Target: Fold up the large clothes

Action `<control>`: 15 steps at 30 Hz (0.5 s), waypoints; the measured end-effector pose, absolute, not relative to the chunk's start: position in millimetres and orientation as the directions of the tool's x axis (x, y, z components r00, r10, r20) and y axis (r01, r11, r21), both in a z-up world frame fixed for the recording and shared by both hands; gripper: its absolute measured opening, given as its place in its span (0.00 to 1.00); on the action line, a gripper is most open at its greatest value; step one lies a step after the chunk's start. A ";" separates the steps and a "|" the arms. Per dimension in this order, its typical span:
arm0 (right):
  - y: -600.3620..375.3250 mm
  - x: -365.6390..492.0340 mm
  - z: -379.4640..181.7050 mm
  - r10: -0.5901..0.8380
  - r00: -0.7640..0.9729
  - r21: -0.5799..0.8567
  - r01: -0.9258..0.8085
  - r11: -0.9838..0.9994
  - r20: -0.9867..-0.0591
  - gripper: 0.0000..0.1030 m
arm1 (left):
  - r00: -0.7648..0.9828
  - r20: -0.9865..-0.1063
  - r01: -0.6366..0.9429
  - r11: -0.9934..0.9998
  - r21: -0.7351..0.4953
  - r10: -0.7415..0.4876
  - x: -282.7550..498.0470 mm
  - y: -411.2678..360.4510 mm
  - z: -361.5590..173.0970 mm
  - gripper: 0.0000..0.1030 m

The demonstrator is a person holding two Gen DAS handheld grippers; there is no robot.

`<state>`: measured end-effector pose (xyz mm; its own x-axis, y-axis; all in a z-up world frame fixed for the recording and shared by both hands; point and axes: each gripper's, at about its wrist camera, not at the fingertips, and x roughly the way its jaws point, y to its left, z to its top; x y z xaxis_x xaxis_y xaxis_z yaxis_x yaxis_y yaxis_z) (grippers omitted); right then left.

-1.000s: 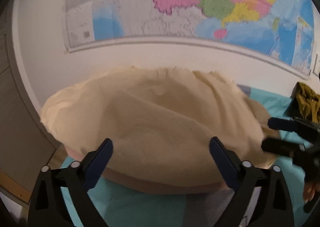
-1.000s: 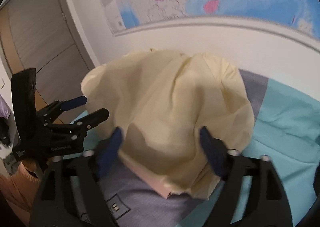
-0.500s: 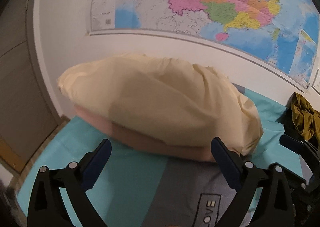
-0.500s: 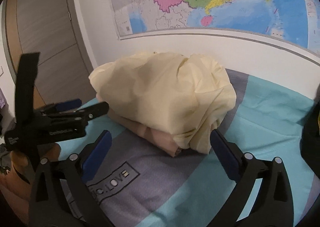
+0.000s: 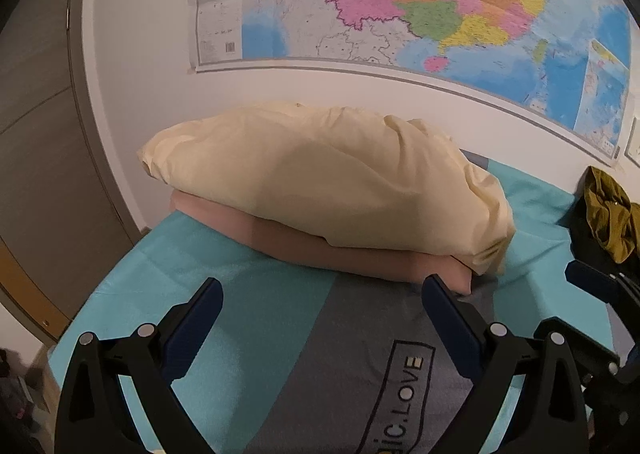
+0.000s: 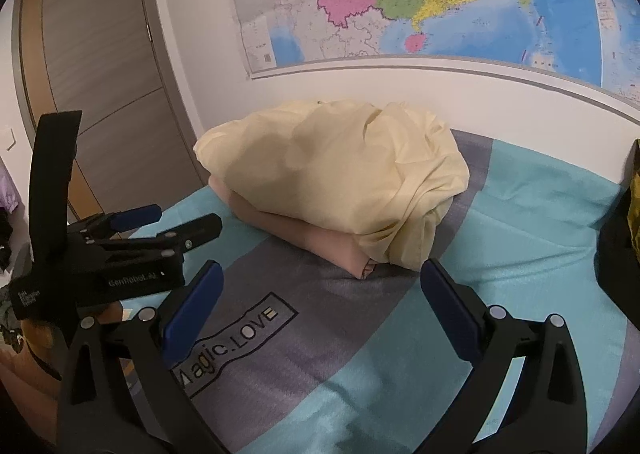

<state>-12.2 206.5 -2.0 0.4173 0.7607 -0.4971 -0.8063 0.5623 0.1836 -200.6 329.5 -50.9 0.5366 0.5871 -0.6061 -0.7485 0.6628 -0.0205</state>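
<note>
Your left gripper (image 5: 322, 300) had its jaws wide apart, and nothing was between them. Your right gripper (image 6: 322, 282) was wide apart too, with nothing in it. Both pointed down at the bed cover (image 5: 256, 318), which was teal with a grey stripe and the words "Magic.LOVE" on it.

The yellow cloth (image 5: 328, 182) was the big thing you were folding. It lay folded in a puffy bundle on top of the pink folded cloth (image 5: 320, 250). The pink one lay flat on the bed cover, and the yellow one sat right on it, touching it. Both were just past your blue fingertips (image 5: 200, 310), close to the white wall (image 5: 132, 94).

Beyond the yellow cloth, a big bright map (image 5: 400, 2) hung on the wall. To the left of the yellow cloth was a grey door (image 6: 92, 66). To the right of it, well apart, a dark green cloth (image 5: 608, 214) lay bunched up near the edge of the bed.

From the right camera, your left gripper showed to the left of the yellow cloth, over the bed cover, touching nothing.
</note>
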 end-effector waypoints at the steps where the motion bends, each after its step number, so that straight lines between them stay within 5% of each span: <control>1: 204.0 -13.9 -0.8 0.763 0.419 0.184 -0.807 0.562 -0.491 0.94 | 0.539 -0.603 -0.746 0.665 -0.018 0.588 -200.5 327.5 -50.4 0.93; 15: 184.6 -24.7 3.1 0.773 0.425 0.191 -0.806 0.560 -0.472 0.94 | 0.551 -0.601 -0.728 0.685 -0.009 0.578 -204.5 300.8 -49.7 0.93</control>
<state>-24.7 184.6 3.1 0.4250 0.7726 -0.4717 -0.8061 0.5601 0.1912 -204.5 300.8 -49.7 0.5513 0.5782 -0.6015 -0.7282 0.6853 -0.0086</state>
